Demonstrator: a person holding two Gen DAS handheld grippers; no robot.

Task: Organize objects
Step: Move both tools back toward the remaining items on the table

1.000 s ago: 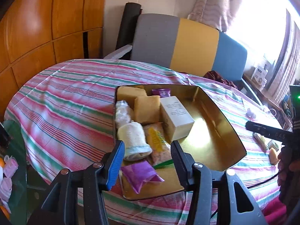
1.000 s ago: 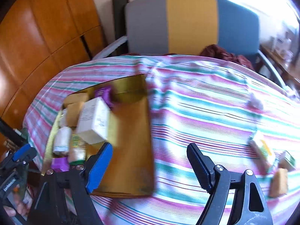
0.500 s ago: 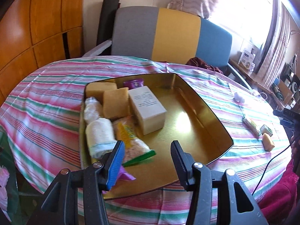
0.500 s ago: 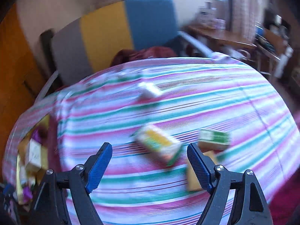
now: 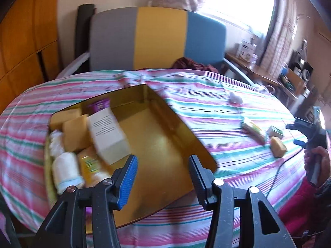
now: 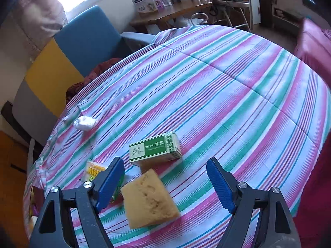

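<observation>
1. The right claw (image 6: 165, 183) gapes wide and holds nothing; it hangs over the yellow sponge (image 6: 150, 199) on the striped table (image 6: 238, 86).
2. The green box (image 6: 155, 152) lies just behind the sponge, a yellow packet (image 6: 92, 170) to its left, and a white wad (image 6: 84, 123) farther back.
3. The left claw (image 5: 162, 180) is also wide open and empty, above the gold tray (image 5: 165, 144), which lies well left of the sponge.
4. A white box (image 5: 107, 136) and other sponges (image 5: 75, 136) sit in the tray's left part.

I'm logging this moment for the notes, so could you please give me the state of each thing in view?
left gripper: open, empty, over the tray
right gripper: open, empty, above the sponge
gold tray: partly filled, right half bare
yellow sponge: loose on the cloth
green box: lying flat, outside the tray
white box: in the tray
</observation>
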